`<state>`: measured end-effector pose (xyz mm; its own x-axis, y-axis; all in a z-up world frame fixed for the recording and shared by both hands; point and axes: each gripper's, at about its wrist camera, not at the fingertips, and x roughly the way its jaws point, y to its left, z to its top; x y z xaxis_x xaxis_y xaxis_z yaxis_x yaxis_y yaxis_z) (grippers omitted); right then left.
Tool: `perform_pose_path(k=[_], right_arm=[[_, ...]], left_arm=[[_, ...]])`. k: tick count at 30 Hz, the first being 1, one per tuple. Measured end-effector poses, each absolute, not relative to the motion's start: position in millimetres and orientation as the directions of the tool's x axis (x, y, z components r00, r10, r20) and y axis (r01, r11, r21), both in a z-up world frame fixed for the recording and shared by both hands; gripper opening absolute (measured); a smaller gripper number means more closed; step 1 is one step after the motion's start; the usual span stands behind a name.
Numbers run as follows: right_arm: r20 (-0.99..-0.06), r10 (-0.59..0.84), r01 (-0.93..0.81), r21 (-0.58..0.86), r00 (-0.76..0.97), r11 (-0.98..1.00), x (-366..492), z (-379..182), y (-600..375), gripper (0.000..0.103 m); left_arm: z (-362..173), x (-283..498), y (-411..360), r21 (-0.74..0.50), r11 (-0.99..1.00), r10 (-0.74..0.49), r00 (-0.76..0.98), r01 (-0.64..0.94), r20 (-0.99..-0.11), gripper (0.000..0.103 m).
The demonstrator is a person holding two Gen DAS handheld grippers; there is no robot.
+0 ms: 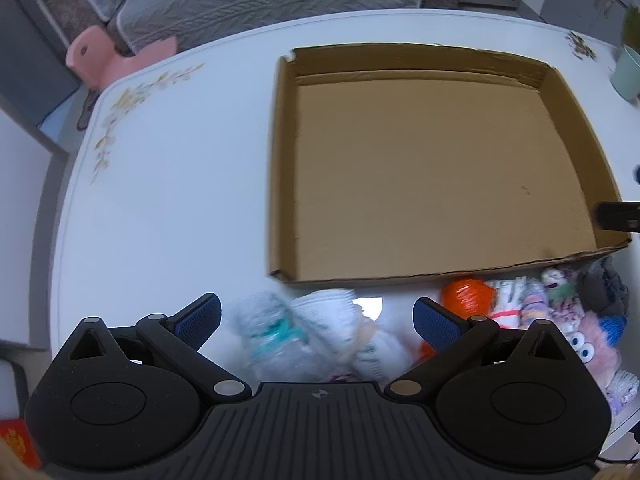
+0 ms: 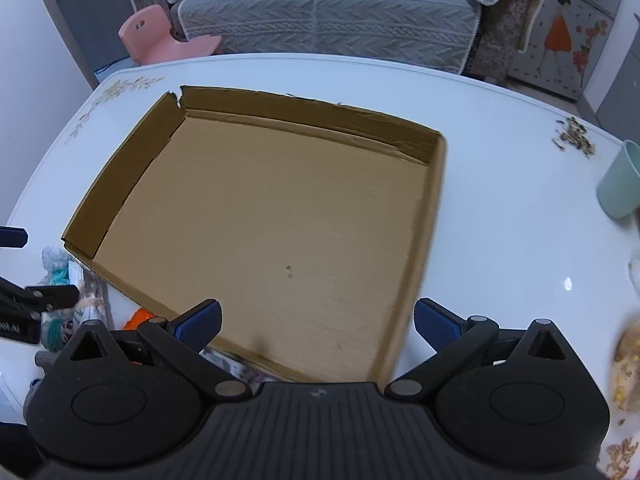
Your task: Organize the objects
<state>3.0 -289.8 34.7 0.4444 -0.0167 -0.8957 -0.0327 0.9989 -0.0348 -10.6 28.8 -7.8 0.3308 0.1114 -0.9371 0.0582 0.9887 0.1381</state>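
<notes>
A shallow cardboard box point(image 1: 440, 168) point(image 2: 280, 216) lies on the white table with nothing in it. In front of its near wall sits a heap of small things: pale bundled socks point(image 1: 320, 328), an orange piece point(image 1: 466, 294), a pink fuzzy toy with googly eyes point(image 1: 592, 344) and a dark grey cloth point(image 1: 600, 288). My left gripper point(image 1: 318, 322) hangs open just above the pale socks, touching none of them. My right gripper point(image 2: 318, 322) is open over the box's near right corner with nothing between its fingers. Its tip shows at the right edge of the left wrist view.
A mint cup point(image 2: 620, 184) stands at the table's right side, with crumbs point(image 2: 572, 136) beyond it and a snack bag point(image 2: 628, 368) nearer. A pink stool point(image 2: 160, 36) and a grey sofa point(image 2: 328, 12) lie beyond the far table edge point(image 1: 200, 52).
</notes>
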Motion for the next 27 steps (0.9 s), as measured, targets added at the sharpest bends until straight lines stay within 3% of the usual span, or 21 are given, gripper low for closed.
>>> perform_pose_path(k=[10,15,24,27], right_arm=[[-0.939,-0.02,0.093,0.013,0.344,0.996,-19.5,31.4,-330.5,0.102],[-0.966,0.008,0.07,0.027,0.259,0.997,-23.5,14.1,-329.5,0.1],[-0.983,0.025,-0.018,0.022,0.182,1.0,-8.5,-15.6,-299.3,0.079],[-0.985,0.026,-0.019,0.024,0.169,1.0,-3.5,-21.1,-297.4,0.075]], left_arm=[[-28.5,-21.2,77.1,0.029,0.999,0.037,0.221,-0.041,-0.974,0.102],[-40.1,-21.3,79.9,-0.028,0.997,-0.015,0.184,-0.066,-0.983,0.102],[-54.4,-25.6,82.3,-0.066,0.993,-0.05,0.169,-0.096,-0.984,0.102],[-49.1,-30.9,91.3,-0.157,0.978,-0.135,0.152,-0.139,-0.979,0.099]])
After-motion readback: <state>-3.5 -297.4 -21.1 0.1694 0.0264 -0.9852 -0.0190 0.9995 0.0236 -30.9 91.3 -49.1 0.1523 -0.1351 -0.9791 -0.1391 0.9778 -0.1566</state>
